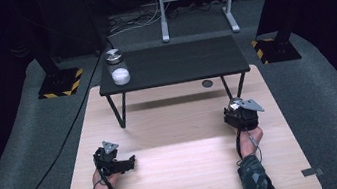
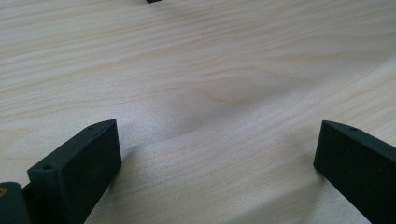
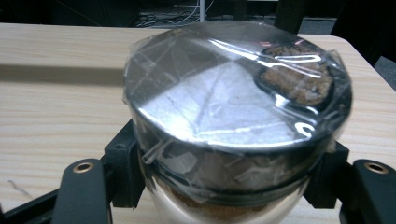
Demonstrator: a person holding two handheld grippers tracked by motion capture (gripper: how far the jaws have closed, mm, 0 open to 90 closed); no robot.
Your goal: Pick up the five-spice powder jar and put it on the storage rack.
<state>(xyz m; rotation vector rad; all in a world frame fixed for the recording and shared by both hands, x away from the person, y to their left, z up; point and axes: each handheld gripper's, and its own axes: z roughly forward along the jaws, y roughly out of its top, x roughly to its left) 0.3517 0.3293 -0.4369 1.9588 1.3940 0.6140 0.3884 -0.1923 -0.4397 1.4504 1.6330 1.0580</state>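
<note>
Jaws of my right gripper (image 3: 224, 186) clamp one foil-wrapped jar (image 3: 233, 116) by its sides, held just above the pale worktop (image 1: 188, 172); I can read no label on it. My left gripper (image 1: 128, 161) rests low over bare wood, jaws spread wide, holding nothing, forearm flat. Farther off, a second jar (image 1: 117, 66) with white contents stands on the small black table (image 1: 177, 65).

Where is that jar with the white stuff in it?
In the high view, the jar stands at the left end of the small dark table, far from both grippers.
</note>
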